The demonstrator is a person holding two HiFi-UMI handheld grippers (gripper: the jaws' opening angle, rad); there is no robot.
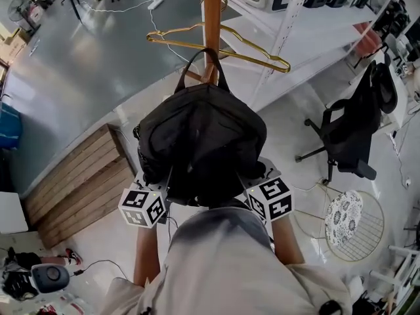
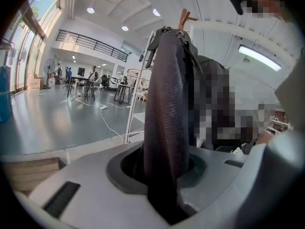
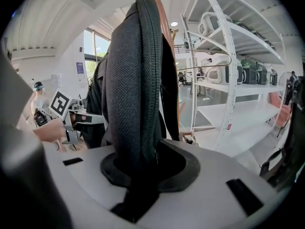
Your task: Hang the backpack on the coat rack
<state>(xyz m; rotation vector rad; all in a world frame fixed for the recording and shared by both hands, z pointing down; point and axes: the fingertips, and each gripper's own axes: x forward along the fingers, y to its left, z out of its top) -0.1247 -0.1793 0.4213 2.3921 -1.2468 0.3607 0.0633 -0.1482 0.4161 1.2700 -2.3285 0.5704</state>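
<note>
Black backpack [image 1: 200, 143] in left gripper [image 1: 157, 184] and right gripper [image 1: 254, 179], forearms [image 1: 147, 254] outstretched

The head camera is looking steeply down from behind the left gripper [image 1: 156, 190] and right gripper [image 1: 254, 186]. Each gripper camera is peering along its own jaws at very close range. All three are sharing the backpack [image 1: 200, 136] and coat rack [image 1: 212, 18].

- The person wears a pale grey, short-sleeved top [image 1: 226, 268]; the forearms [image 1: 146, 254] are bare.
- The left tool [image 1: 144, 205] carries a white cube with black square markers on its faces.
- The right tool [image 1: 270, 199] carries a matching marker cube.
- Seen from its own camera, each tool's shell [image 2: 71, 175] is smooth light grey plastic, with a dark oval recess [image 3: 183, 168] and black rectangular slots [image 3: 244, 196].
</note>
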